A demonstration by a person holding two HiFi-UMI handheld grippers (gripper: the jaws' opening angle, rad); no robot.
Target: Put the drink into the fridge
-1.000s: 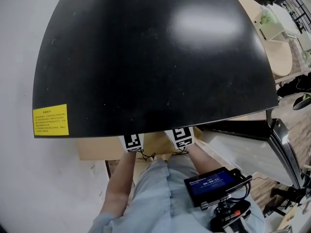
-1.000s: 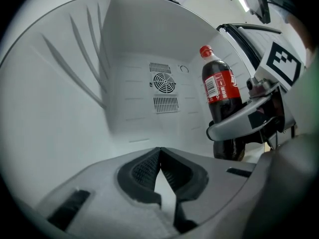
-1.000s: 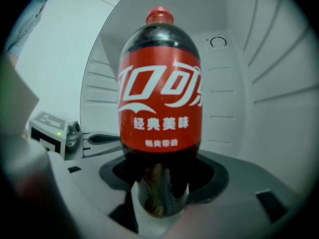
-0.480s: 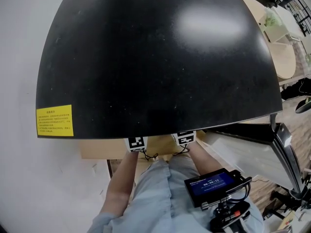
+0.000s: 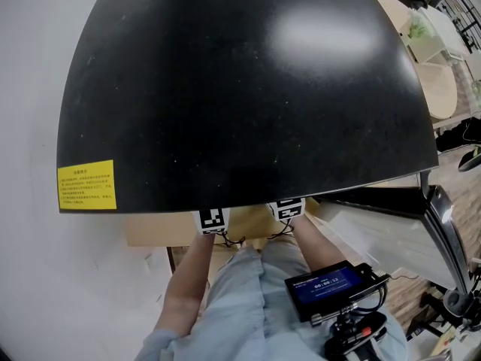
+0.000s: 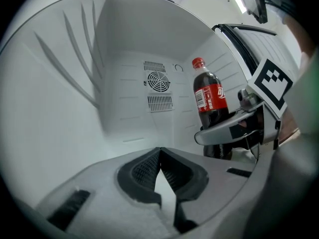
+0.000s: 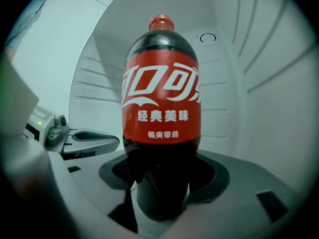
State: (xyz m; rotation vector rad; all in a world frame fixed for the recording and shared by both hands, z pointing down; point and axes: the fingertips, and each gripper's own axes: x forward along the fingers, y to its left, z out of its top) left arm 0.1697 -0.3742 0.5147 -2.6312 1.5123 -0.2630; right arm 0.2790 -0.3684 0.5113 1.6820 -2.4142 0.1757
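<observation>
White wall is seen at the left of the head view, and most of that view is filled by the glossy black flat top of the fridge, which bears one yellow rectangular label at its front left corner. One fridge door with a white inner face stands swung open at the right. A pale tabletop and a strip of wood-patterned floor are seen beyond it.

One drink is counted: a plastic cola bottle with a red cap, a red label in white lettering and dark contents. It is held upright inside the white fridge compartment, near the right side wall. Whether its base rests on the compartment floor cannot be told.

Two grippers are counted. The right gripper is closed on the bottle's lower body, with the dark pads pressed against both sides. The left gripper is closed with its tips together and nothing between them; it is held just beside the right gripper, apart from the bottle.

Both grippers are aimed into the compartment, towards the back wall. One round fan grille is set there between two slotted vents. Two marker cubes show under the black top's front edge, with two forearms reaching forward below. One small dark device with a lit blue screen sits at the person's chest.
</observation>
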